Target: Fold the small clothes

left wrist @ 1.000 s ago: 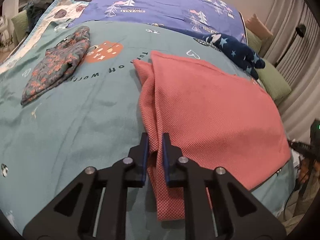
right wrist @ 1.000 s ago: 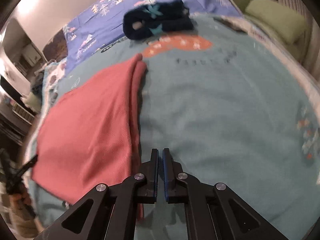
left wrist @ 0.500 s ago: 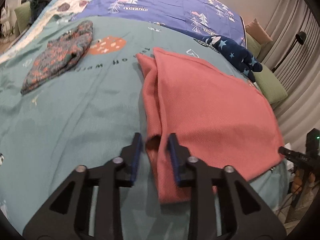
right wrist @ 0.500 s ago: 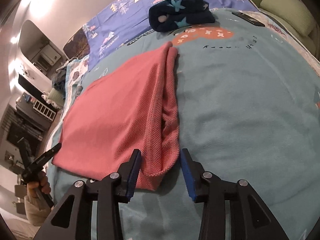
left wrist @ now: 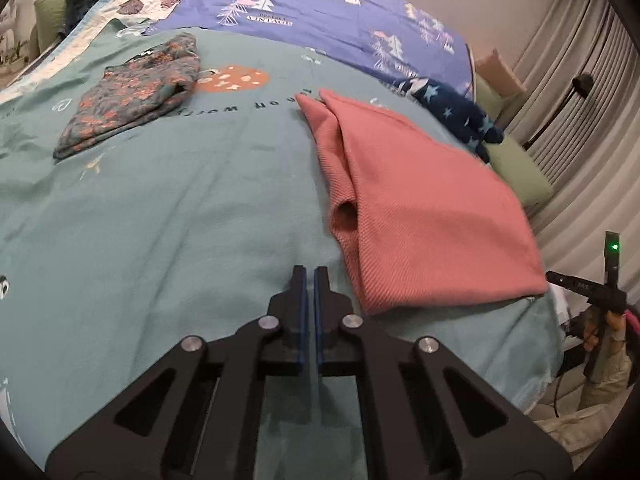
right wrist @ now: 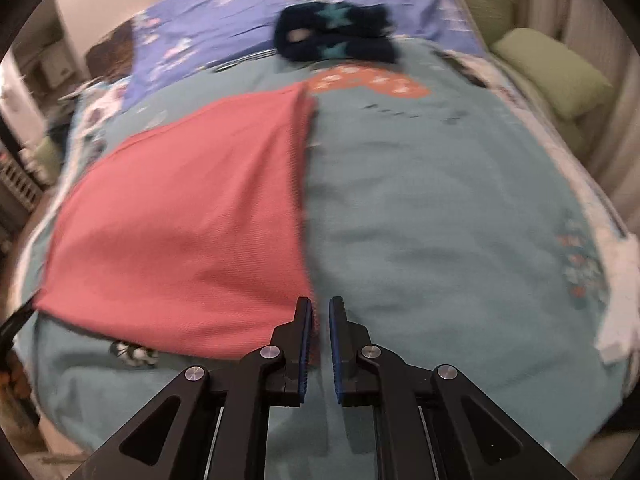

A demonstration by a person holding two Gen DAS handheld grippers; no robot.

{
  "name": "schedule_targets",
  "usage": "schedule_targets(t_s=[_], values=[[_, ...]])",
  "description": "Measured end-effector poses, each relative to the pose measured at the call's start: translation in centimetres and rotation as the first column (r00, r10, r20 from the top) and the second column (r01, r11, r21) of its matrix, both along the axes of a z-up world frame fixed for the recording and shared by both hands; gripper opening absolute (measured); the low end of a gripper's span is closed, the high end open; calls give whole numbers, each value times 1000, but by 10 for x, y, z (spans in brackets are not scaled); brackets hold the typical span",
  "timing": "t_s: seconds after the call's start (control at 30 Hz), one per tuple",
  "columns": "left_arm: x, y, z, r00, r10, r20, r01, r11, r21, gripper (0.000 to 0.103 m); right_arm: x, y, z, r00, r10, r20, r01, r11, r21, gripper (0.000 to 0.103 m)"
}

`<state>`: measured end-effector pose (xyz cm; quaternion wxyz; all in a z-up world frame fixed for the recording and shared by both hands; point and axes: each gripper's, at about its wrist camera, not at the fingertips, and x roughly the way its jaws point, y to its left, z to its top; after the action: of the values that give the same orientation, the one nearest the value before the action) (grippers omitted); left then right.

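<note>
A pink knitted garment [left wrist: 416,208] lies folded flat on the teal bedspread [left wrist: 180,216]; it also shows in the right wrist view [right wrist: 192,220]. My left gripper [left wrist: 309,276] is shut and empty, above the bedspread just left of the garment's near corner. My right gripper [right wrist: 320,308] has its jaws nearly closed with a narrow gap, holding nothing, at the garment's near right corner; a sliver of pink shows behind the gap. The right wrist view is blurred.
A floral grey-and-pink garment [left wrist: 132,92] lies folded at the far left. A dark blue star-patterned garment [left wrist: 452,112] lies at the far right, seen too in the right wrist view [right wrist: 336,32]. Green pillows [right wrist: 552,72] and curtains [left wrist: 580,92] line the bed's edge.
My left gripper let go of the pink garment's folded edge, drew back to the left and shut. My right gripper narrowed from wide open and shifted along the garment's near corner.
</note>
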<state>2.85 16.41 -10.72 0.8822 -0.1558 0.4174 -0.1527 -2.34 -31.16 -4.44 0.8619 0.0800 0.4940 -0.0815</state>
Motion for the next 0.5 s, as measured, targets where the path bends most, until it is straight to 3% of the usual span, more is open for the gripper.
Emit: schedule_targets(t_s=[0.07,0.1,0.17,0.27,0.4,0.43,0.5], values=[[-5,9,4,999,25,24,-25,1000,-9,11,-7,8,20,998,6,63,-4,999,-41,13],[-7,12,7,999,34,35,-34,999,-3,16,-9,23,32,992,59,109,-56,998,-35,13],[-7,18,11,997,59,53,-59,998,-5,41,-10,57,48,969,175,172,-171,984,-42,16],[-5,28,12,993,103,60,-101,994,-35,46,-7,137,55,876,422,231,-417,906,-76,29],[-9,45,13,983,168,72,-165,985,-48,47,-17,251,35,675,709,203,-665,704,-248,30],[-10,48,12,982,175,73,-172,984,-44,47,-21,280,26,607,773,183,-715,632,-298,31],[-13,54,13,980,183,74,-181,983,-22,47,-20,311,11,544,826,148,-755,559,-343,32]])
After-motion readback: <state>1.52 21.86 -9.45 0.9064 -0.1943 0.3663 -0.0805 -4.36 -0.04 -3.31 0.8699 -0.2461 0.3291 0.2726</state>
